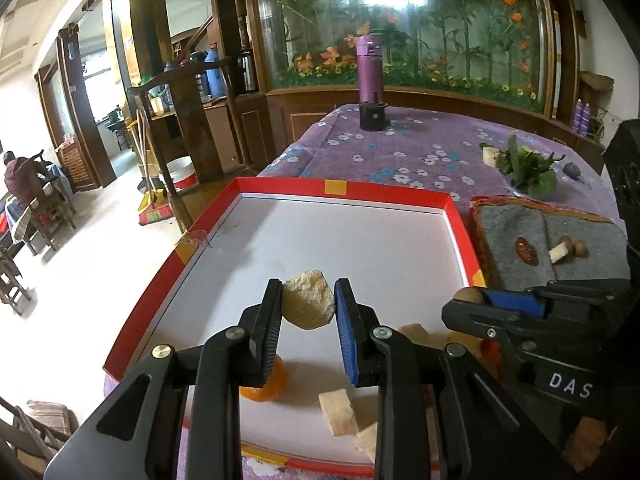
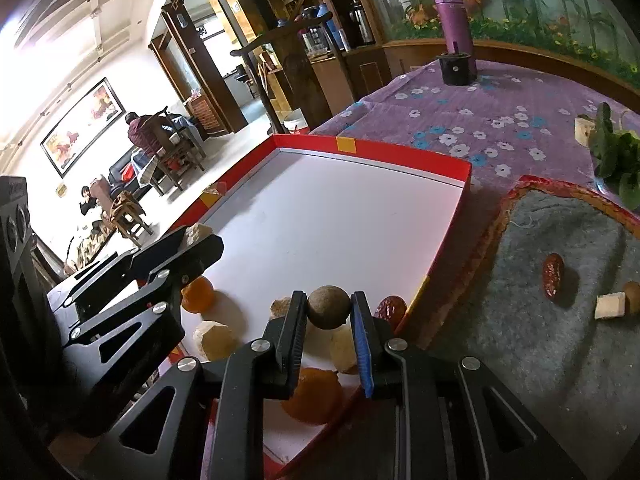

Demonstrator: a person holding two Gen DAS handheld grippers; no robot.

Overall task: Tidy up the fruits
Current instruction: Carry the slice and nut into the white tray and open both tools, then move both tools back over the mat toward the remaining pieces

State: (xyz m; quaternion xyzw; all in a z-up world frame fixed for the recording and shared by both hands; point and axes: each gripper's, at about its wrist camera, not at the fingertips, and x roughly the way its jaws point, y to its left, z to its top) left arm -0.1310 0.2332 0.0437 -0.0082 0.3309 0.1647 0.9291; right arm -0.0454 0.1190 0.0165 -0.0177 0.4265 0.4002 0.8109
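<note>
My left gripper [image 1: 308, 308] is shut on a pale yellow lumpy fruit [image 1: 309, 303] and holds it above the white floor of the red-rimmed tray [image 1: 348, 190]. My right gripper [image 2: 329, 307] is shut on a round brown fruit [image 2: 328, 306] over the tray's near right corner [image 2: 444, 252]. In the tray lie orange fruits [image 2: 314, 396] [image 2: 198, 294], pale pieces [image 2: 216, 340] [image 1: 338, 412] and a red date [image 2: 390, 308]. The right gripper also shows in the left wrist view [image 1: 472, 300], and the left gripper shows in the right wrist view [image 2: 196, 240].
A grey felt mat [image 2: 560, 340] to the right of the tray holds a red date [image 2: 553, 275], a pale cube [image 2: 609, 306] and a small brown fruit [image 1: 580, 246]. Leafy greens [image 1: 528, 168] and a purple flask [image 1: 370, 72] stand farther back on the flowered cloth.
</note>
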